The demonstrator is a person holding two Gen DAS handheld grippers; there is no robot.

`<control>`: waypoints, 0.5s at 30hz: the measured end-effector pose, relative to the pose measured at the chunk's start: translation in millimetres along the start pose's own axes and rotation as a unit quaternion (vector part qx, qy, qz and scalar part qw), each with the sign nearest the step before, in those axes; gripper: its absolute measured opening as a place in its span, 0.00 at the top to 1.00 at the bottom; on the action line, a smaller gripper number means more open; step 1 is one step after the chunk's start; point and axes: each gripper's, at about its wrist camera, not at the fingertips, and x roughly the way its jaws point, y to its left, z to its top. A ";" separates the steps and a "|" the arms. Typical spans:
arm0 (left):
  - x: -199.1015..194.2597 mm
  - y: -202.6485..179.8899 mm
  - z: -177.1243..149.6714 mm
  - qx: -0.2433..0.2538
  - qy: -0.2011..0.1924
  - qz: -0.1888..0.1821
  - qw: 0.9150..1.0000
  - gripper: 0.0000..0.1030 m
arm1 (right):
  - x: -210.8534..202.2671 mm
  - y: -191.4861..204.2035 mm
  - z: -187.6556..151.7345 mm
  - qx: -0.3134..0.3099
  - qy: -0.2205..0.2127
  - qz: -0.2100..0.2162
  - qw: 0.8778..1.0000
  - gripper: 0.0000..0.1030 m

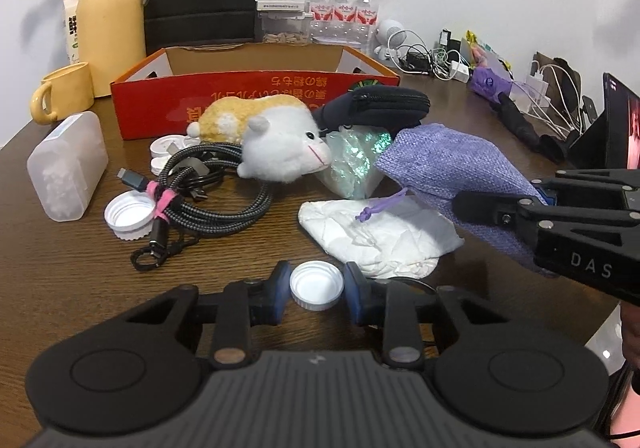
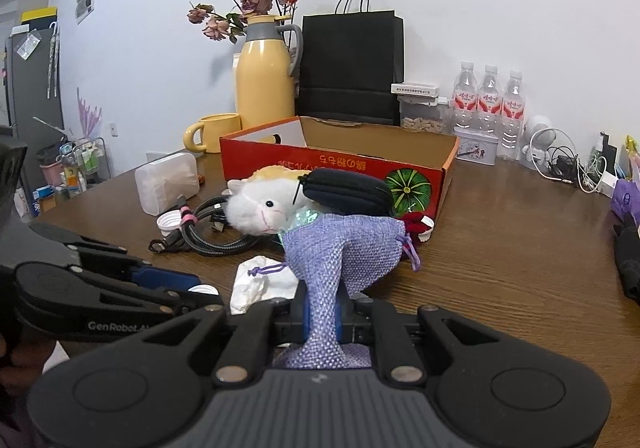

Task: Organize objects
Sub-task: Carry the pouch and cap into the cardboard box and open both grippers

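left gripper (image 1: 316,298) sits low over the brown wooden table (image 1: 80,248), its blue pads drawn in on either side of a small white plastic bottle cap (image 1: 317,291) that rests open side up; the pads appear to touch or nearly touch the cap rim, so a firm clamp cannot be confirmed. the low, forward-tilted pose suits a pinch across the cap's width. right gripper (image 2: 323,322) is clamped together on the neck of a lilac woven drawstring pouch (image 2: 344,252), which hangs clear ahead of its pads, held off the table above a crumpled white tissue (image 1: 380,236). both grippers point downward toward the clutter. judged destination for both items is the red cardboard tray box (image 1: 256,103) behind a white and tan plush toy (image 1: 272,139) and a coiled black braided cable (image 1: 216,203); the box looks empty
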 end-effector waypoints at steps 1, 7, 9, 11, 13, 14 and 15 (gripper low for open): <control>-1.6 1.4 0.7 -0.002 -0.003 0.001 1.000 0.71 | -1.2 1.0 0.5 -0.002 -0.002 0.000 1.000 0.90; -21.1 12.0 16.1 -0.006 -0.045 0.009 0.999 0.71 | -13.5 4.2 12.5 -0.014 -0.032 -0.002 0.999 0.90; -27.9 15.3 26.1 -0.006 -0.066 0.014 0.998 0.71 | -17.2 4.4 20.1 -0.015 -0.046 -0.003 0.999 0.90; -33.7 19.1 39.5 -0.003 -0.089 0.020 0.996 0.71 | -18.2 4.6 30.7 -0.016 -0.062 -0.004 0.998 0.90; -37.6 22.6 55.2 -0.001 -0.114 0.026 0.993 0.71 | -17.3 4.3 43.3 -0.017 -0.079 -0.007 0.997 0.90; -38.2 23.7 62.5 0.000 -0.124 0.028 0.992 0.71 | -15.5 3.4 51.0 -0.018 -0.087 -0.009 0.996 0.90; -37.9 24.9 70.7 0.000 -0.134 0.032 0.990 0.71 | -12.8 2.4 58.0 -0.019 -0.093 -0.011 0.995 0.90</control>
